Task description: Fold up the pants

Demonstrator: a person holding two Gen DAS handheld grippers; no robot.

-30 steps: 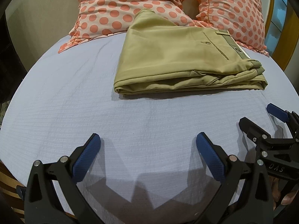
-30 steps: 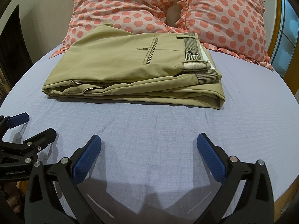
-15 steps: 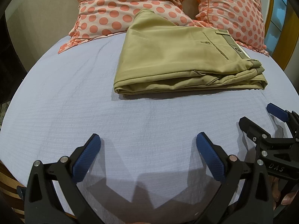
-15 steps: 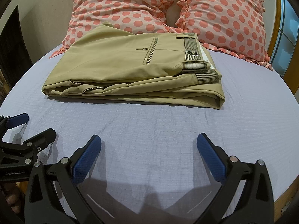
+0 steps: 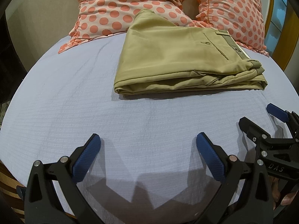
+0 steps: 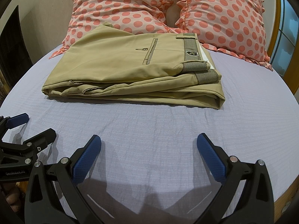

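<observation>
Left wrist view: left gripper [image 5: 147,145] spread wide, short of folded pants [image 5: 185,63].

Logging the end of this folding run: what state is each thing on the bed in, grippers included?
Khaki cotton pants: folded into a flat stack, lying free on the sheet.
Left gripper: open, empty.
Right gripper: open, empty.
Two pink polka-dot pillows: propped side by side behind the pants.
</observation>
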